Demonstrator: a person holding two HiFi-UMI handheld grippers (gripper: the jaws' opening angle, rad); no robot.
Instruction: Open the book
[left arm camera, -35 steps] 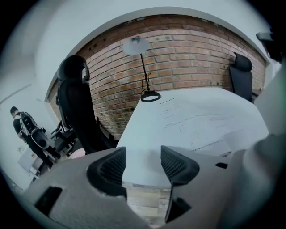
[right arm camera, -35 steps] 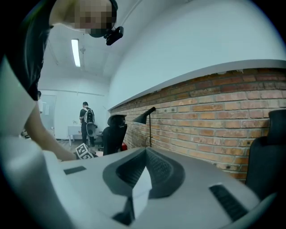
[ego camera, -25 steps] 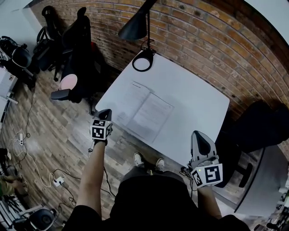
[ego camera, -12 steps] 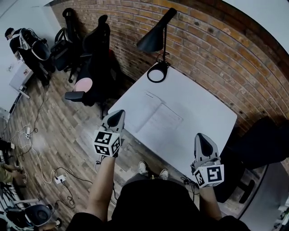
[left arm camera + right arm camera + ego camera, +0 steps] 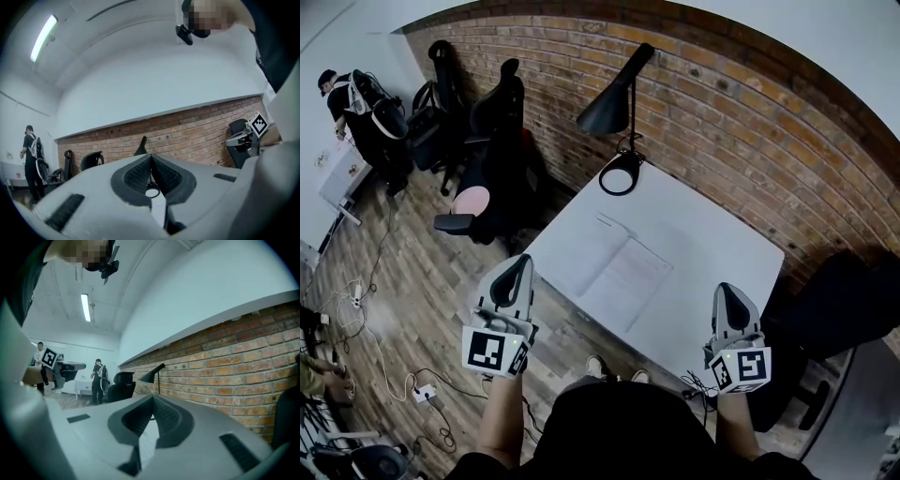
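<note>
I see a black desk lamp (image 5: 605, 112) at the white table's (image 5: 722, 248) far edge, brick wall (image 5: 750, 112) behind, office chairs (image 5: 492, 131) left, cables (image 5: 366, 309) across the wooden floor.

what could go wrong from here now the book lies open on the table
The book lies close to the table's edge, so the shut left gripper, held just off that edge, could shove it off if it moves in. The lamp stands just past the book; a long reach could tip it. Cables trail on the floor at the person's left and could catch a foot.
</note>
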